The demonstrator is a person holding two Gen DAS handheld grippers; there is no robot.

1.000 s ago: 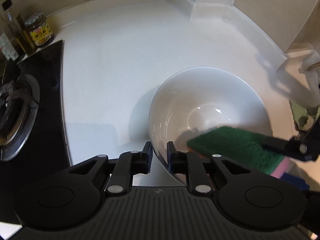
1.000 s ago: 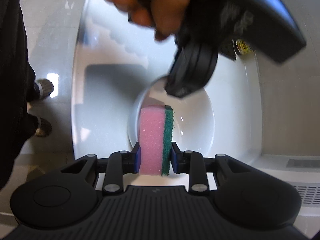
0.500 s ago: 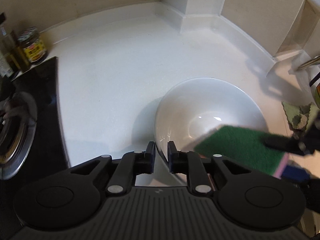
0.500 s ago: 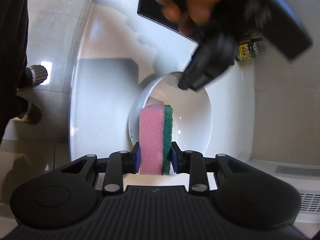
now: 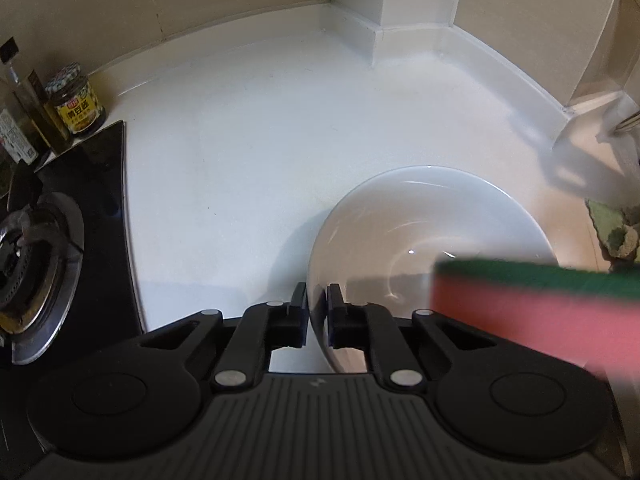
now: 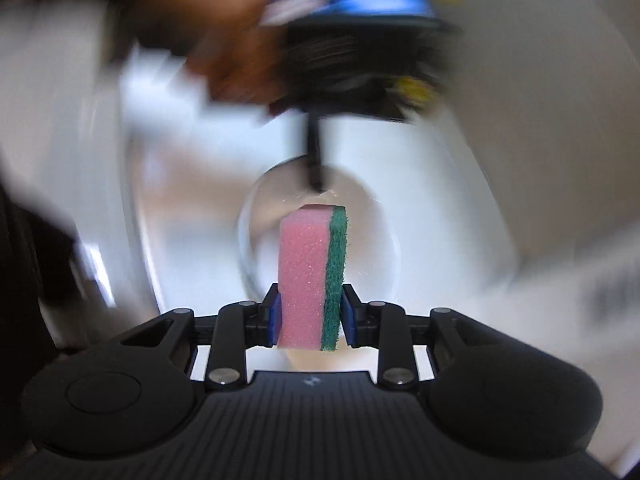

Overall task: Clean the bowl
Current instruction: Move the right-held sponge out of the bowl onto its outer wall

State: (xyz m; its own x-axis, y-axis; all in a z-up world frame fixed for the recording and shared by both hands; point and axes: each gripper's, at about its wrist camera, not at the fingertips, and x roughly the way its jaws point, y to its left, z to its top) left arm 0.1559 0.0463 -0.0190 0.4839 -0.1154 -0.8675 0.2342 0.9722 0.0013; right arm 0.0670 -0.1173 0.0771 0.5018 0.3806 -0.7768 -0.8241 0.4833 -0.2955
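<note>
Gripping the near rim of the bowl [image 5: 420,236], the left gripper [image 5: 317,312] has one finger outside the wall and one inside, its jaws closing on the thin white edge. The bowl sits on the white counter [image 5: 248,152], towards the right of the left view. Just over the bowl's right side hangs the sponge [image 5: 532,312], pink with a green scouring layer on top, blurred there. From the right wrist, the right gripper [image 6: 308,316] is clenched on that sponge [image 6: 312,276], pads pressing both long faces, pink to the left and green to the right, the block sticking out ahead of the fingers above the bowl [image 6: 372,248]. Beyond it a blurred hand [image 6: 240,60] holds the other tool. Left of the bowl lies a black hob [image 5: 100,216] with a burner [image 5: 28,264]. Farther back, by the wall, stand a jar [image 5: 76,106] with a yellow label and some bottles [image 5: 24,112]. At the far right edge lies a green cloth [image 5: 612,232].
</note>
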